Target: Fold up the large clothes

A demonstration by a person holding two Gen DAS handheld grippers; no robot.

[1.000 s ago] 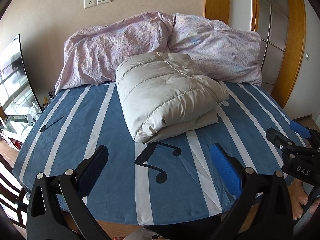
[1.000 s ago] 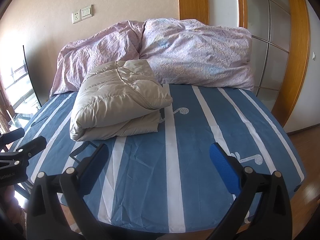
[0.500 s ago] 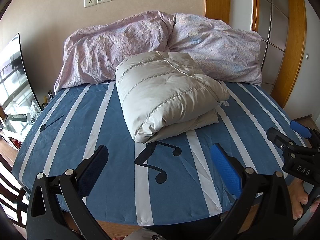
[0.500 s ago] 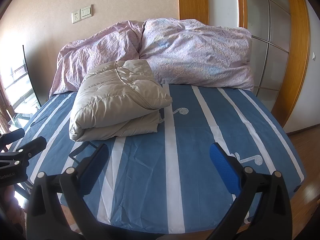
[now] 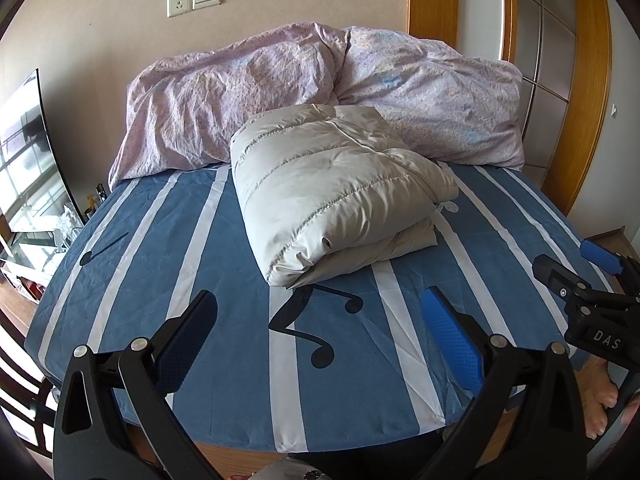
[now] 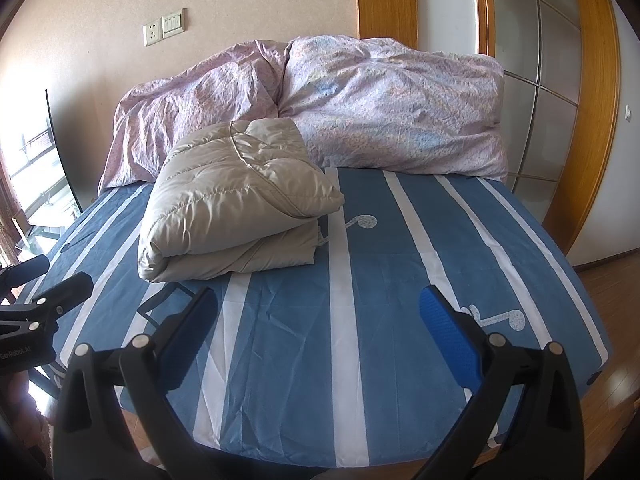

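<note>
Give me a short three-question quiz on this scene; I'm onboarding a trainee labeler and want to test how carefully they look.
1. True or false: the left tool is clamped on the grey puffer jacket.
2. What lies against the wall behind the jacket? A) a suitcase B) the lilac duvet C) a stack of towels
3. Fill in: the jacket lies folded on the blue striped ______, apart from the right tool.

Key
1. False: both tools are open and hold nothing.
2. B
3. Sheet
</note>
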